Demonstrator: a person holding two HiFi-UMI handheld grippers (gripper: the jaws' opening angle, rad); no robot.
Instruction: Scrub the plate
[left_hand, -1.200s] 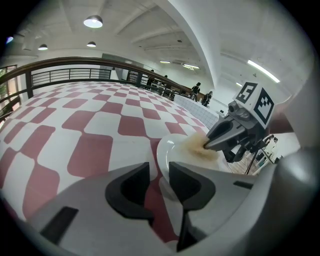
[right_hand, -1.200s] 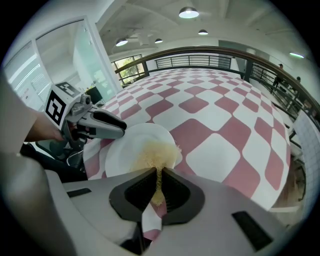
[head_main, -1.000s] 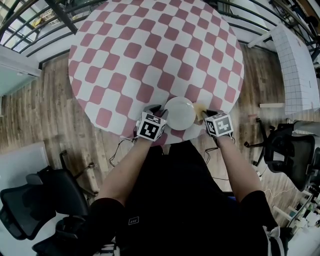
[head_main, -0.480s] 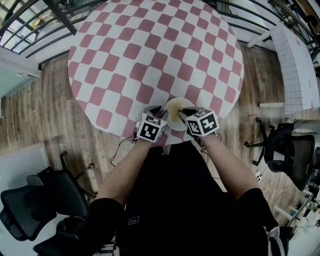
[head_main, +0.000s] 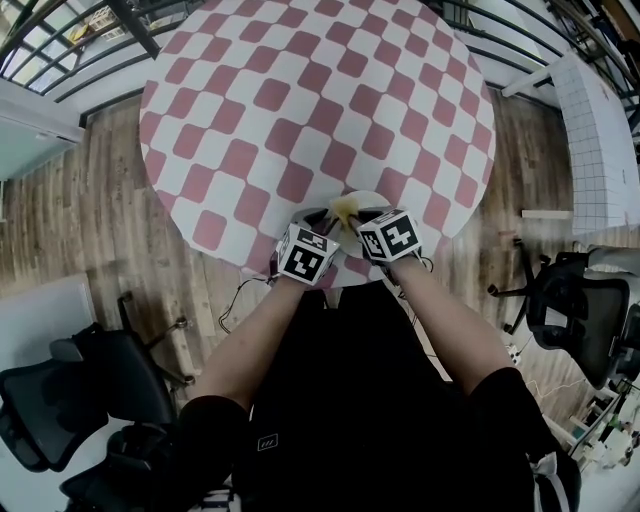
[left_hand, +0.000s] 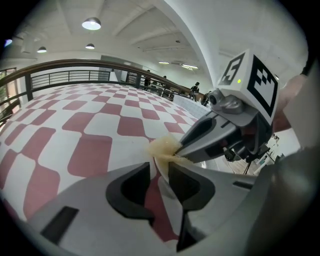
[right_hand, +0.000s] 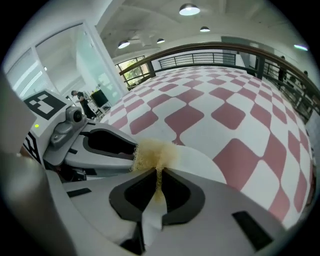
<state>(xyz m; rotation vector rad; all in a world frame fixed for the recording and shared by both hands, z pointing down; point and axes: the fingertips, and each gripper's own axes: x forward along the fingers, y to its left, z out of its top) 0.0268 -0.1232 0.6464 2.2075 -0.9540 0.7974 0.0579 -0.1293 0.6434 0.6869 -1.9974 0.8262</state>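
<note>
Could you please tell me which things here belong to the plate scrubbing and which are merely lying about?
In the job:
plate
yellow scrubber, pinched in the right gripper
left gripper, clamped on the plate's rim

Just about:
checked table underneath
office chairs
white gridded panel
railing

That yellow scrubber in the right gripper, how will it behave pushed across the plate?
The scrubber likely squashes easily: the right gripper pinches it to a thin strip while its free end puffs out. Its fuzzy open fibres suggest it is light and floppy. On the smooth white plate it will probably bend over rather than stay stiff.
</note>
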